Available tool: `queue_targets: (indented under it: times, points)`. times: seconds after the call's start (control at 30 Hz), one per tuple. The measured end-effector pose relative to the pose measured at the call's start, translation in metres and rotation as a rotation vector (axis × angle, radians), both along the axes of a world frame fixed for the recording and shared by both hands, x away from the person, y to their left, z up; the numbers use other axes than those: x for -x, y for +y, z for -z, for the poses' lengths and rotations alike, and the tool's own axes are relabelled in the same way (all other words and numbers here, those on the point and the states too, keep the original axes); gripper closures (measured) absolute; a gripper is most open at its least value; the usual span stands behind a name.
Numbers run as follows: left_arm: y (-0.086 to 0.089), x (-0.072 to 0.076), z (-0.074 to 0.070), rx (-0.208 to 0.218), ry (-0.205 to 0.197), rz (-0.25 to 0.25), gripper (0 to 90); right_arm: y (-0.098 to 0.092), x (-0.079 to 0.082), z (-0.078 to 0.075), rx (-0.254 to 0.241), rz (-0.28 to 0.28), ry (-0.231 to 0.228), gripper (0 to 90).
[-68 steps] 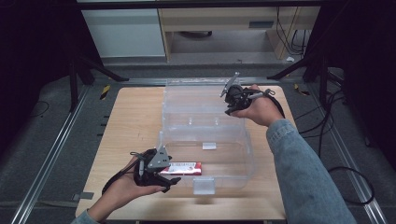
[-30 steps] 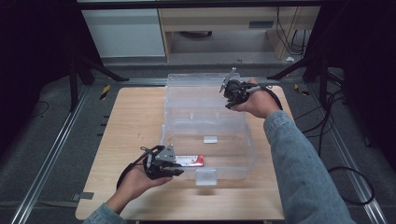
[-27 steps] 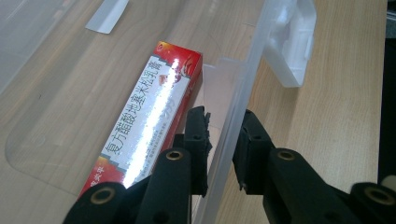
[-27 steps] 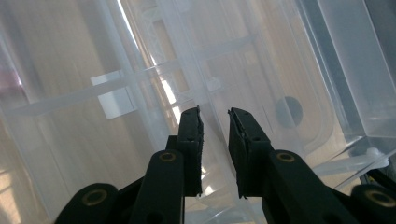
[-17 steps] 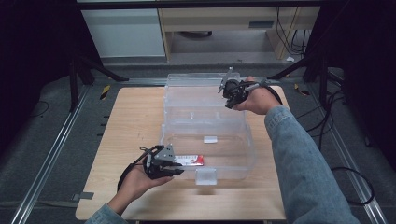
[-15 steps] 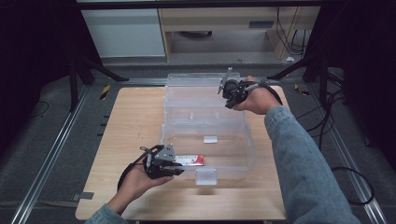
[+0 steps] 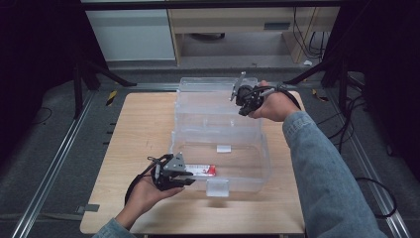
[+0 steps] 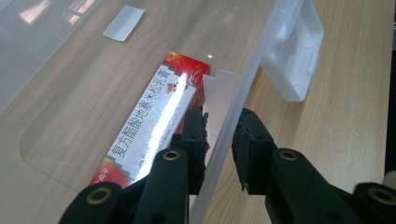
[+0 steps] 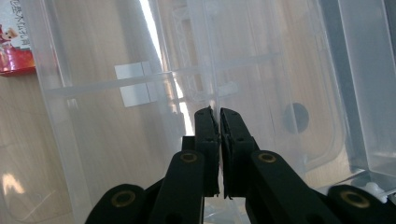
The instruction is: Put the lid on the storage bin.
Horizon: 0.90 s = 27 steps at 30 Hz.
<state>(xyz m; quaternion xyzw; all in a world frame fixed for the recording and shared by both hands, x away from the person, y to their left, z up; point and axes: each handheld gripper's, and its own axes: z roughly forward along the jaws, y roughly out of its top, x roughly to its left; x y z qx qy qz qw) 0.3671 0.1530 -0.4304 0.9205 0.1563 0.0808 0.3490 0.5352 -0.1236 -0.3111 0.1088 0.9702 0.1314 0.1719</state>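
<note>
Wooden table [image 7: 143, 129] on grey floor, dark room around; clear plastic bin [image 7: 218, 124] on it; red box [image 8: 154, 116] inside, Chinese print; left gripper [image 8: 219, 126] clamping near wall; right gripper [image 9: 219, 119] just closed on far rim.

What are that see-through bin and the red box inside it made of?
The bin looks like clear, glossy plastic: the wooden table shows through its walls. The red box seems to be printed cardboard with a shiny coating, judging by its sharp edges and the glare on its lettering.
</note>
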Motion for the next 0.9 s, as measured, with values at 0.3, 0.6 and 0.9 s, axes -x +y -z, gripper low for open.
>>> queue_targets:
  times: [0.3,0.6,0.9]
  points:
    - [-0.001,0.0,0.0,-0.011,0.004,-0.007,74.4,0.002,0.01,-0.006,0.001,-0.008,-0.011,87.9]
    - [-0.003,-0.003,-0.001,-0.011,0.01,-0.023,73.8,0.002,0.017,-0.01,0.008,-0.011,-0.026,87.9]
    - [-0.006,-0.008,0.0,-0.006,0.001,-0.033,73.8,0.002,0.009,-0.011,0.002,-0.01,-0.036,87.7]
